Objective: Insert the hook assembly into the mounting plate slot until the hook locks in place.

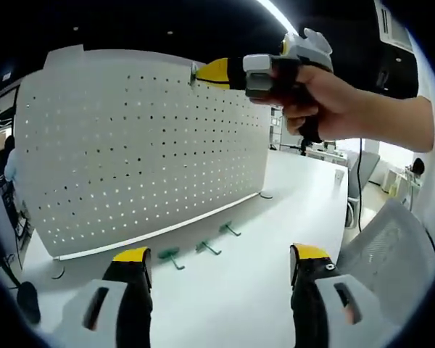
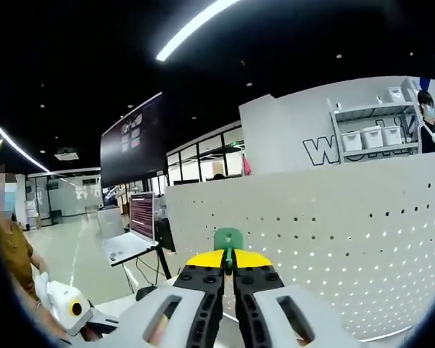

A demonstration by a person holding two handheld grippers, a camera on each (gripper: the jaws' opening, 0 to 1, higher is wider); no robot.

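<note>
A white perforated mounting plate [image 1: 138, 145] stands upright on the white table [image 1: 275, 217]. Three green hooks [image 1: 197, 250] lie on the table at its foot. My left gripper [image 1: 217, 257] is open above the table, nothing between its yellow-tipped fingers. The right gripper [image 1: 203, 72], held by a hand, touches the plate near its top edge. In the right gripper view, my right gripper [image 2: 229, 259] is shut on a green hook [image 2: 228, 238], right in front of the mounting plate [image 2: 333, 246].
A grey mesh chair [image 1: 391, 239] stands at the table's right side. Round plate feet [image 1: 266, 195] rest on the table. A laptop on a stand [image 2: 130, 232] and a person [image 2: 14, 261] are at the left behind the plate; shelves with bins [image 2: 370, 130] stand beyond.
</note>
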